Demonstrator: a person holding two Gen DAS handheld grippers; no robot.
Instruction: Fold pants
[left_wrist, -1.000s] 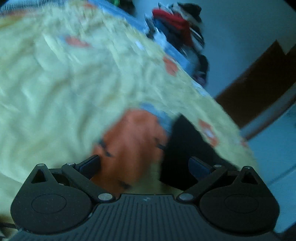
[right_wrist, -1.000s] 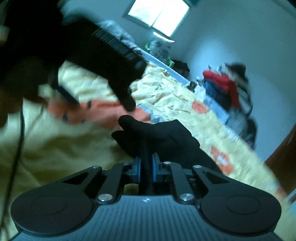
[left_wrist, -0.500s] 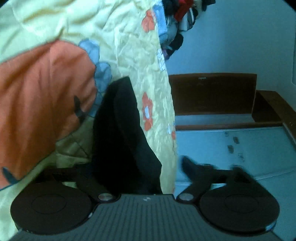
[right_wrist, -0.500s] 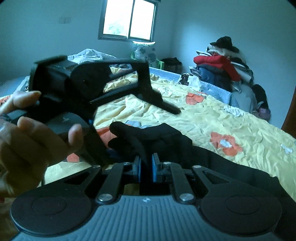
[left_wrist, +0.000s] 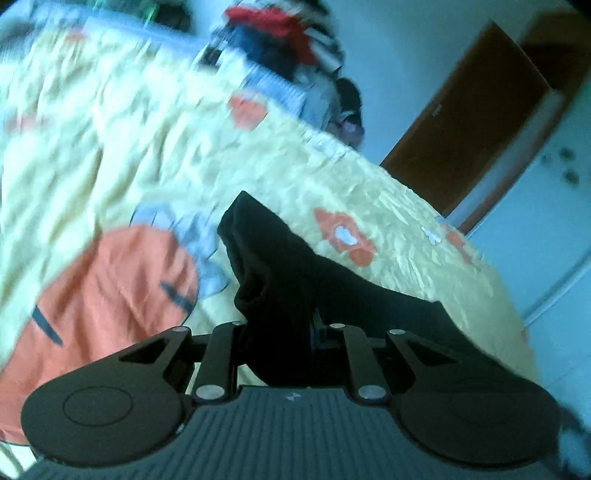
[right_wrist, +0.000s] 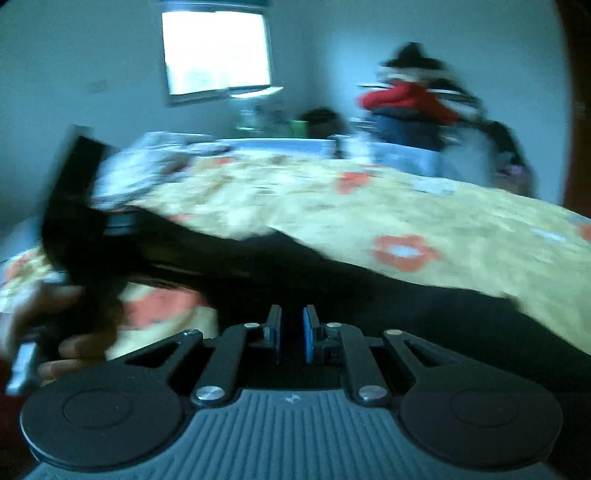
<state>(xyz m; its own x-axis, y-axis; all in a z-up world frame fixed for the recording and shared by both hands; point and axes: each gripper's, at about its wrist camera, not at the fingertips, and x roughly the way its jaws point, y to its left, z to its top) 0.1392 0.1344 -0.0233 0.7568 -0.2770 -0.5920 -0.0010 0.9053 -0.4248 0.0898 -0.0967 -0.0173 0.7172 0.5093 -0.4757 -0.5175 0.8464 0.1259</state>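
Both grips on, fold not begun, I reckon. My left gripper (left_wrist: 286, 332) jaws have just closed onto the black pants (left_wrist: 280, 266); right gripper (right_wrist: 291, 332) clamped on pants too. Pants run to 3 o'clock across the bed (left_wrist: 122, 155), unfolded.

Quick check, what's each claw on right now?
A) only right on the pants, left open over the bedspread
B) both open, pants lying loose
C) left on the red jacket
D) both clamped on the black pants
D: the left claw has just been closing and now pinches a bunch of the black pants, and the right claw has pants fabric between its blue pads.
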